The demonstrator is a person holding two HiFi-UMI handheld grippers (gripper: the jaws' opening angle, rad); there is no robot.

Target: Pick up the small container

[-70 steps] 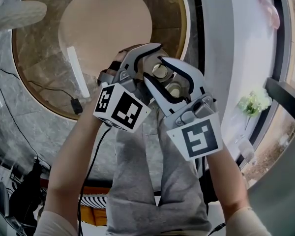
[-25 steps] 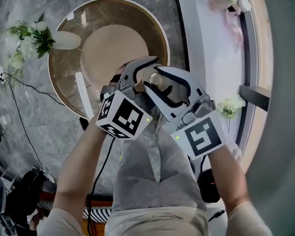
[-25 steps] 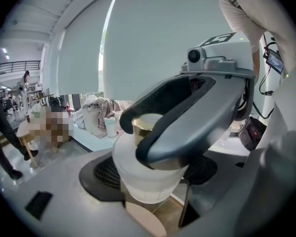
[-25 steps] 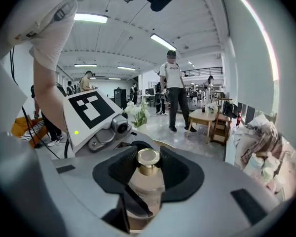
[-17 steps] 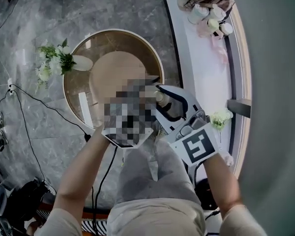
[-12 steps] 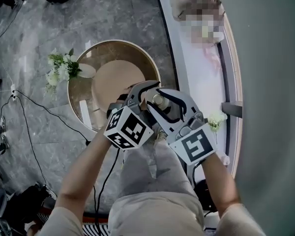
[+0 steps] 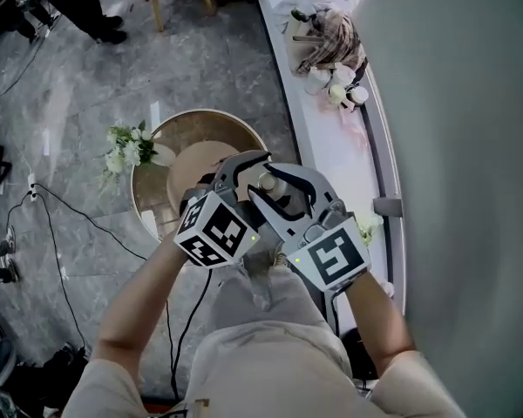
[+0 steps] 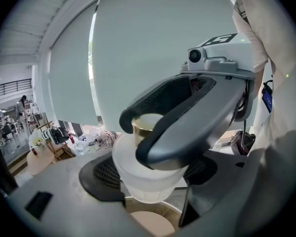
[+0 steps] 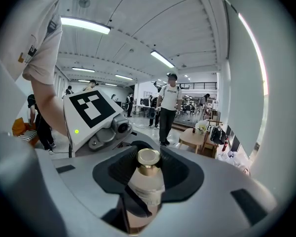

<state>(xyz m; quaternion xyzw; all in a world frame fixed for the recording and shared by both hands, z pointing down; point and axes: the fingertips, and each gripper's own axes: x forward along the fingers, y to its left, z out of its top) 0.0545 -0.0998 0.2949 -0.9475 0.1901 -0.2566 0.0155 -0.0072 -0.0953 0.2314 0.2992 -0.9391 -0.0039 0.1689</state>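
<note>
The small container (image 7: 268, 182) is a frosted bottle with a gold cap, held up in the air in front of the person. In the head view my left gripper (image 7: 247, 174) and right gripper (image 7: 276, 190) meet around it, jaws crossing. In the left gripper view the container (image 8: 145, 177) sits between the dark pads of my left gripper (image 8: 149, 182), with the right gripper's finger (image 8: 187, 117) crossing over it. In the right gripper view the container (image 9: 145, 186) stands upright between the pads of my right gripper (image 9: 148, 184), and the left gripper's marker cube (image 9: 91, 110) is just behind.
Far below stands a round glass-topped table (image 7: 161, 168) with a vase of white flowers (image 7: 131, 146). A white ledge (image 7: 327, 138) along the window carries a plaid cloth (image 7: 331, 37) and small items. Cables (image 7: 61, 233) lie on the grey floor. People (image 9: 170, 107) stand in the room.
Both grippers have risen together with the container held between them. The round table now looks smaller and farther below, and more of the floor and ledge shows.
</note>
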